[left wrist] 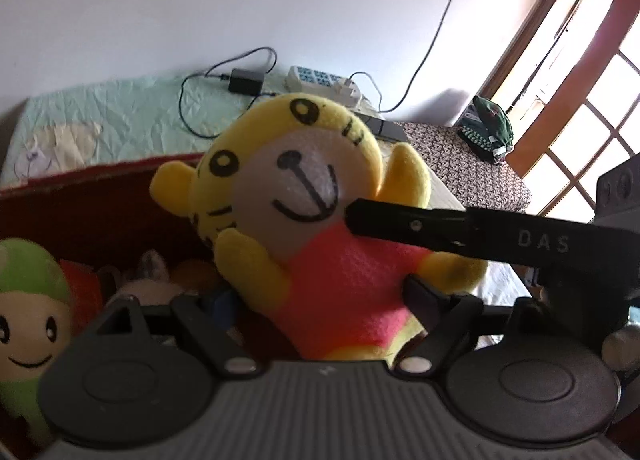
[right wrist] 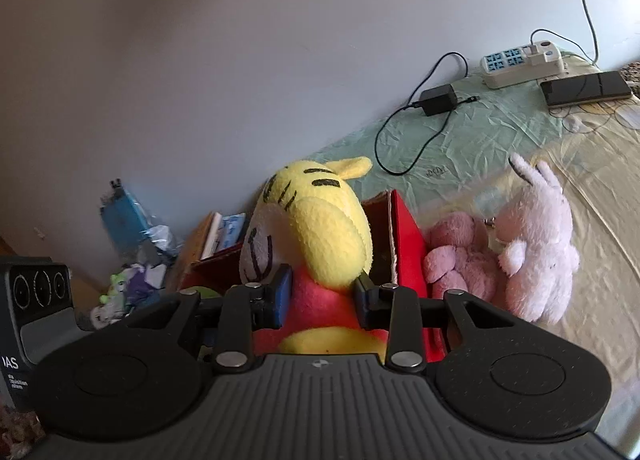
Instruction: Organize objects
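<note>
A yellow tiger plush (left wrist: 304, 196) in a red shirt hangs over a red box (left wrist: 92, 212). My right gripper (right wrist: 322, 296) is shut on its body (right wrist: 316, 244), and one right finger (left wrist: 420, 220) crosses the plush's chest in the left wrist view. My left gripper (left wrist: 320, 300) sits around the plush's lower body with its jaws apart; the fingertips are hidden behind the plush. A green-capped plush (left wrist: 28, 324) and other small toys (left wrist: 148, 280) lie inside the box. A pink plush (right wrist: 456, 260) and a pale pink rabbit plush (right wrist: 536, 244) sit right of the box (right wrist: 408, 244).
A mint sheet (right wrist: 480, 132) covers the bed, carrying a black adapter (right wrist: 438, 99), a white power strip (right wrist: 520, 62) and a dark phone (right wrist: 586, 88). Books (right wrist: 224, 232) and clutter (right wrist: 136, 236) lie left of the box. A patterned table (left wrist: 472, 168) with green cloth stands by the window.
</note>
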Available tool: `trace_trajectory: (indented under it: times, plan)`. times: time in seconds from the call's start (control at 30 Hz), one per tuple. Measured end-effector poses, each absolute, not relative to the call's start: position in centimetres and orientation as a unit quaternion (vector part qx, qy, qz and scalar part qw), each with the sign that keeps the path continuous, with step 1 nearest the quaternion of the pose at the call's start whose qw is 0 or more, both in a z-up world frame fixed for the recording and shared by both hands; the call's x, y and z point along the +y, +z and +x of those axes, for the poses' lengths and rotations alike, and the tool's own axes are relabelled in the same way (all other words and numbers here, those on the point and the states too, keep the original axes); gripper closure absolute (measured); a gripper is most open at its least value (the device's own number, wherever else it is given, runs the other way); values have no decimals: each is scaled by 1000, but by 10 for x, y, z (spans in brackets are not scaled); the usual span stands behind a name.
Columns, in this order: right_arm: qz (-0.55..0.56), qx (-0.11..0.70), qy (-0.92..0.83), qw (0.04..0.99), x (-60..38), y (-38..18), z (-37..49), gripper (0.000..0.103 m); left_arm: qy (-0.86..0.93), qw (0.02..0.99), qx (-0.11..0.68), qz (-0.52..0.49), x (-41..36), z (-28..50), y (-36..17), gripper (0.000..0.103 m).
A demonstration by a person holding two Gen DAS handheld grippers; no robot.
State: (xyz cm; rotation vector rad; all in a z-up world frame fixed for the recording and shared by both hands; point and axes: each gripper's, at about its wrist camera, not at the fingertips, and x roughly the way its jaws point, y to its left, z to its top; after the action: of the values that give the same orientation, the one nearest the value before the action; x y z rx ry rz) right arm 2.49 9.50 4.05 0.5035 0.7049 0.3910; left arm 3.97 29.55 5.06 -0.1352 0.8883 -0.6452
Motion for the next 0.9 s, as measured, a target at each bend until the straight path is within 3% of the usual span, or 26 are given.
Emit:
trace_trajectory:
  times: [0.57, 0.9]
  plan:
    - [207, 375, 139, 893, 114, 22, 16, 64, -285, 845, 453, 3, 298, 38, 15, 12]
    - [187, 318, 146, 918, 115, 40, 17, 64, -262, 861, 435, 36, 294, 31, 25, 13]
